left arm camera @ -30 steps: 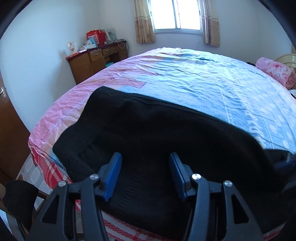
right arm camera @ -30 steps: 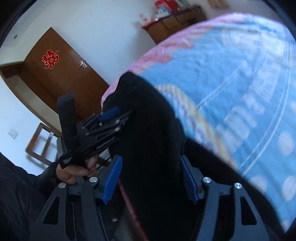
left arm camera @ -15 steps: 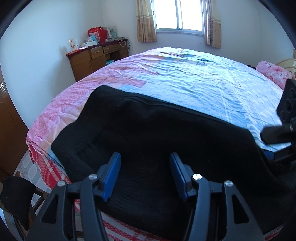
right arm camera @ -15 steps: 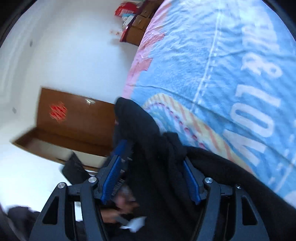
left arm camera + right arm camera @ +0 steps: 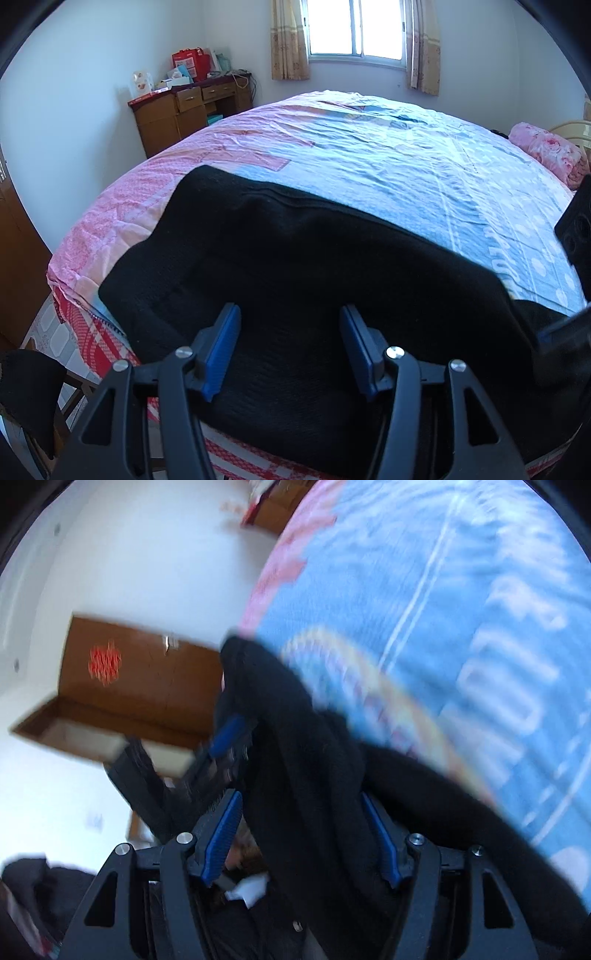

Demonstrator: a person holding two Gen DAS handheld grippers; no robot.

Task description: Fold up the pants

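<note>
Black knit pants (image 5: 295, 273) lie spread across the near edge of the bed. My left gripper (image 5: 290, 345) hovers open just above the cloth, its blue pads apart with nothing between them. In the right wrist view the pants (image 5: 303, 760) bunch up between the blue pads of my right gripper (image 5: 301, 834), whose jaws stand wide with the fabric filling the gap. That view is blurred. The left gripper (image 5: 225, 738) shows there at the left of the pants. A part of the right gripper's body (image 5: 576, 229) enters the left wrist view at the right edge.
The bed has a pink and blue sheet (image 5: 388, 155). A wooden desk (image 5: 184, 110) with boxes stands at the far left, under a window (image 5: 356, 27). A pink pillow (image 5: 546, 151) lies at the far right. A brown door (image 5: 140, 686) is behind the left gripper.
The right gripper has swung and rolled with the bunched pants between its pads, and its body has come into the left wrist view. The left gripper has barely moved.
</note>
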